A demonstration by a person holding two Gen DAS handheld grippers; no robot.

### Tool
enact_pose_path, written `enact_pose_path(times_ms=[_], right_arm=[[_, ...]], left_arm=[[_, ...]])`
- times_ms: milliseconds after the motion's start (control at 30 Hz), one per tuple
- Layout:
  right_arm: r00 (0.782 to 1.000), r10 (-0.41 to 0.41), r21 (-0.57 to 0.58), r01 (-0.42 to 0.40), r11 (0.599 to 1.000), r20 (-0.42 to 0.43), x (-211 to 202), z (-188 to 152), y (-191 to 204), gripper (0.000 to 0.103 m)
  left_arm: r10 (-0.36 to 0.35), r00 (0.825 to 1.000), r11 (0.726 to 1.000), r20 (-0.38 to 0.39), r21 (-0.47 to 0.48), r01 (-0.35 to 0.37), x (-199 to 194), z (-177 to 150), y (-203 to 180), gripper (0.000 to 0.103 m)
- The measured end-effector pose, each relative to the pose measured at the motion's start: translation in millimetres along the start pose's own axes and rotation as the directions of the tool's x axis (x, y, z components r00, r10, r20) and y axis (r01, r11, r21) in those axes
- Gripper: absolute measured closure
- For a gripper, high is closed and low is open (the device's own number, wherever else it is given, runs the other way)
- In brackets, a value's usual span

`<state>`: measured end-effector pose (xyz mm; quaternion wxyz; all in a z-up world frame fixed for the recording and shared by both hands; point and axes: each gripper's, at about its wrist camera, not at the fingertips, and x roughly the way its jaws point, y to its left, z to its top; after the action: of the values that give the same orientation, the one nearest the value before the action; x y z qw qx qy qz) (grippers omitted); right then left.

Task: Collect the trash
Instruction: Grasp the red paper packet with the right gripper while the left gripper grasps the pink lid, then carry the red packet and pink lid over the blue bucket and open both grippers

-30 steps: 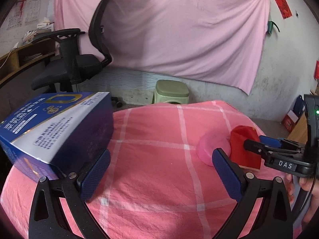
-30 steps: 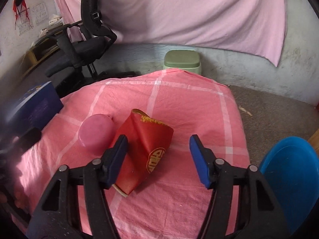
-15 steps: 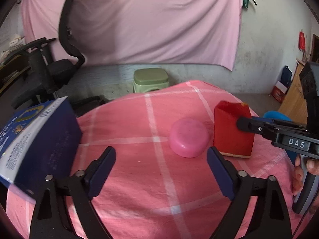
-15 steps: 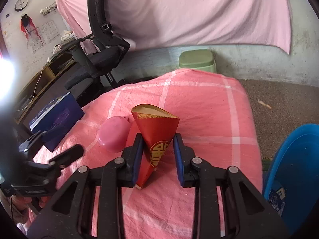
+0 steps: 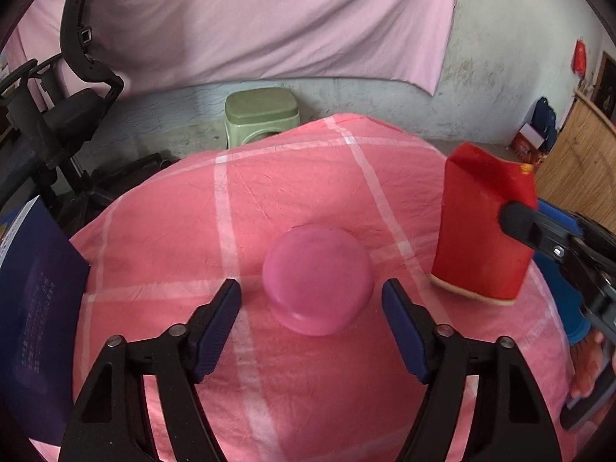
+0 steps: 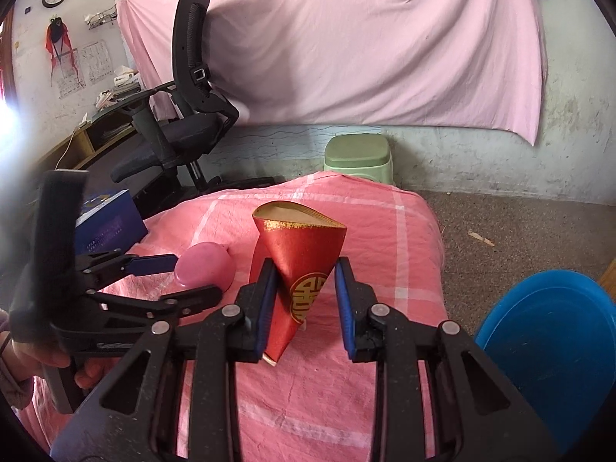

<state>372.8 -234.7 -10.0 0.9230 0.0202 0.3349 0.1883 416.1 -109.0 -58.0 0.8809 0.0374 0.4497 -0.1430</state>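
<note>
**Red packet is up, pink bowl is next**

So, working from biggest thing down. The surface (image 5: 308, 177) is draped in a pink checked cloth, and everything to be collected sits on it. Off its right edge, down on the floor, there's a blue bin (image 6: 554, 331), which I'd guess is where the trash goes, since it's parked right beside the right gripper's side. A dark blue box (image 5: 34, 308) lies at the left edge of the surface, untouched.

Then the red paper packet (image 6: 304, 265): the right gripper (image 6: 304, 300) has its jaws squeezed onto the lower part, pinching it into a cone with the open mouth pointing up. In the left wrist view its bottom edge looks to be at or just above the cloth, hard to say which. Gripping it low probably keeps the flimsy paper from folding over.

Smallest is the pink bowl (image 5: 317, 279), upside down near the middle. The left gripper (image 5: 312, 315) has its jaws spread wide on either side of it, not touching, lined up to close around the dome.
</note>
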Motion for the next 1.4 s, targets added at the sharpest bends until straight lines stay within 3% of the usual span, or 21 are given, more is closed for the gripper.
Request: enact_pose_path(times_ms=[67,267,500,667,700,800,1033,1300,1400], right_arm=[[1.000,0.011,0.002,-0.011,1.000,-0.006,1.0,-1.8,-0.9,0.052],[1.000,0.029,0.006,-0.029,1.000,0.008,-4.6,-4.7,-3.5,0.052],[0.997,0.050,0.022,-0.051,0.998,0.065,-21.5,-9.2,-11.7,0.053],[0.984,0.052,0.022,-0.056,0.998,0.169,-46.8,-10.5,-9.5,0.053],[0.980,0.055,0.027,-0.061,0.998,0.194,-52.8,-10.2,-9.1,0.053],[0.953,0.045,0.030,-0.057,0.998,0.299,-79.6,-8.5,-10.1,0.052],[0.851,-0.040,0.051,0.015,0.999,0.523,-142.4,-10.7,-17.2,0.052],[0.725,-0.197,0.115,0.162,0.980,0.660,-202.9,-29.0,-40.3,0.052],[0.701,-0.244,0.143,0.201,0.969,0.671,-218.1,-35.4,-50.9,0.052]], left_arm=[[0.023,1.000,1.000,-0.009,0.002,-0.023,1.9,0.9,-1.2,0.050],[0.024,0.999,0.999,0.021,-0.037,-0.023,-3.4,-4.2,0.6,0.050],[0.021,0.990,0.989,0.139,-0.149,0.000,-39.4,-14.1,7.0,0.050],[0.044,0.956,0.979,0.290,-0.203,0.017,-79.8,-22.5,2.8,0.050],[0.053,0.943,0.977,0.330,-0.211,0.019,-91.2,-22.7,1.0,0.050],[0.068,0.907,0.976,0.416,-0.217,0.026,-119.0,-19.5,-8.0,0.050],[0.059,0.806,0.992,0.589,-0.124,0.019,-177.7,-5.6,-48.6,0.050],[-0.055,0.746,0.998,0.664,0.011,0.063,-206.3,6.9,-104.3,0.050],[-0.100,0.735,0.995,0.671,0.060,0.080,-207.1,8.0,-127.4,0.050]])
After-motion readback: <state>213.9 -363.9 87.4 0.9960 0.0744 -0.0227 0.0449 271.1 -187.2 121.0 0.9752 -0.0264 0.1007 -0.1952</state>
